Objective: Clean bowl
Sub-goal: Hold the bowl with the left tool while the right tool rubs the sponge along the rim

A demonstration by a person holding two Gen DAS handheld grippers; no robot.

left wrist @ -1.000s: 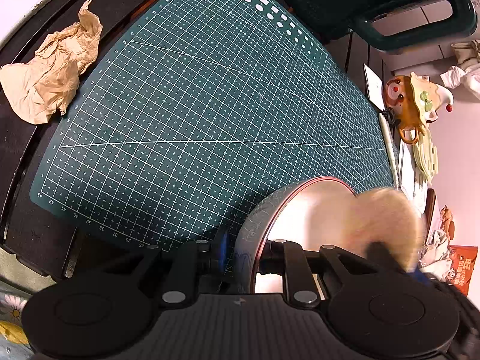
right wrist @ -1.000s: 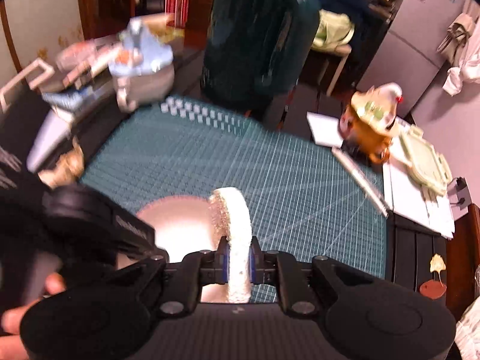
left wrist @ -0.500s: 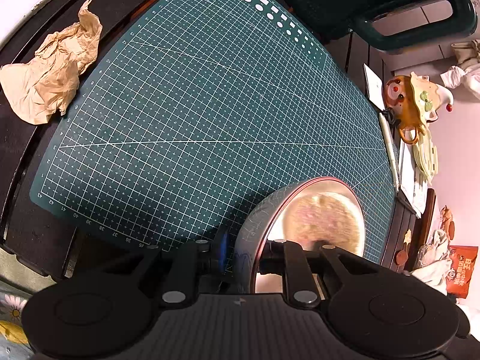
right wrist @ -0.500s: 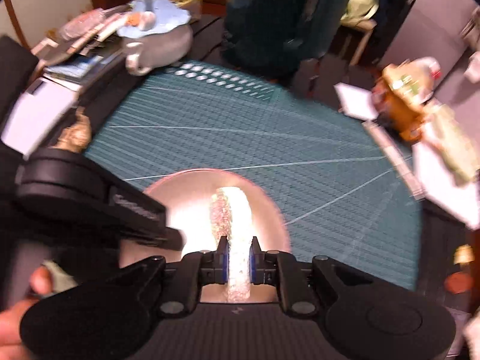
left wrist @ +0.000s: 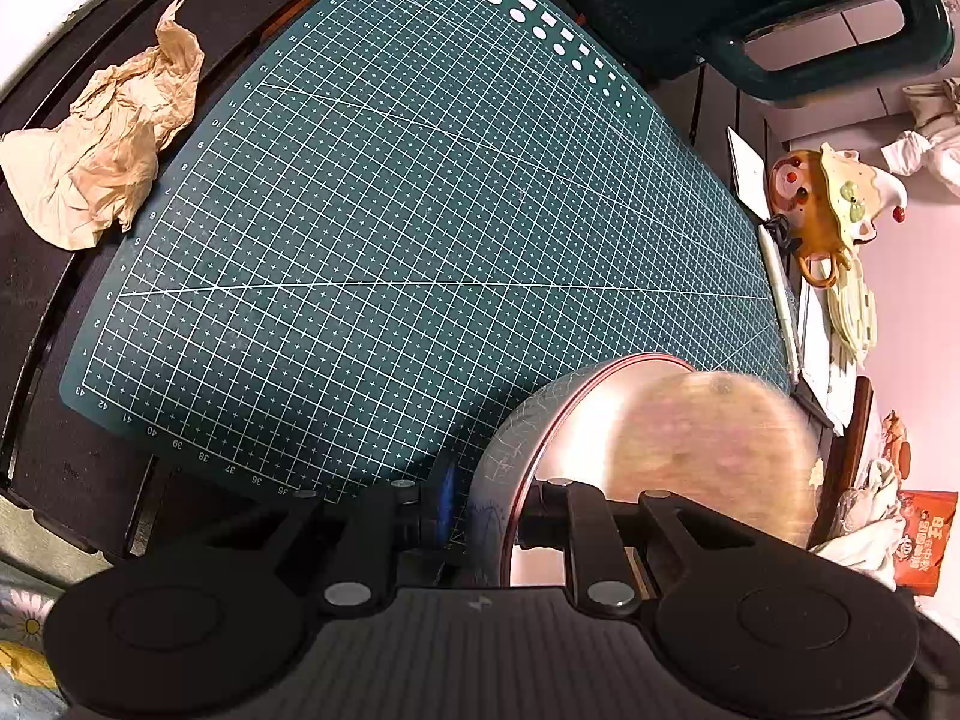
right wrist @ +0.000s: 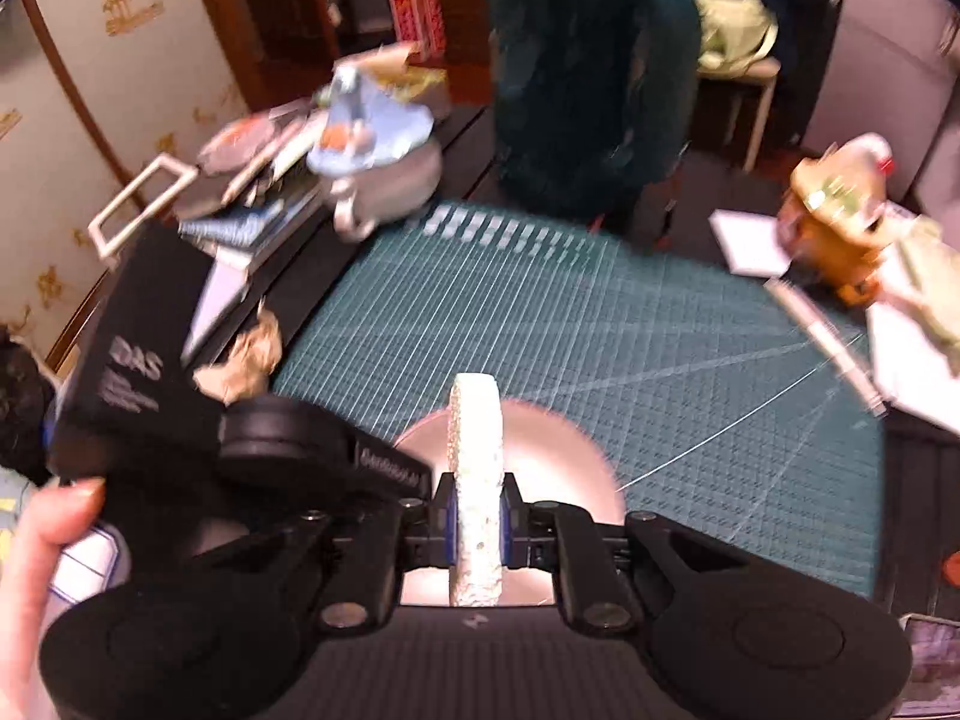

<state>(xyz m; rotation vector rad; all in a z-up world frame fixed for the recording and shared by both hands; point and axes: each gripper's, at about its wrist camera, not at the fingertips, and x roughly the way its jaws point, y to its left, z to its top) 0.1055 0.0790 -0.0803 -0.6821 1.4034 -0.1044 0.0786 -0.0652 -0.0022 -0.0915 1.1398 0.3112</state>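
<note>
The right tongs [right wrist: 477,525] are clamped on a round scrubbing pad [right wrist: 476,450] held on edge inside the bowl [right wrist: 540,450]. The left tongs [left wrist: 492,501] pinch the bowl's wall, one finger inside and one outside. The bowl sits at the six-o'clock edge of the green cutting mat [left wrist: 390,210] on the bench. If the pad pushes hard toward the rim at three o'clock, the bowl may twist out of that thin pinch and skid off the mat.

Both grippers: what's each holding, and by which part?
Left gripper clamps the bowl by its near rim wall, one finger inside, one outside. Right gripper pinches the round sponge edge-on across its flat faces.
</note>
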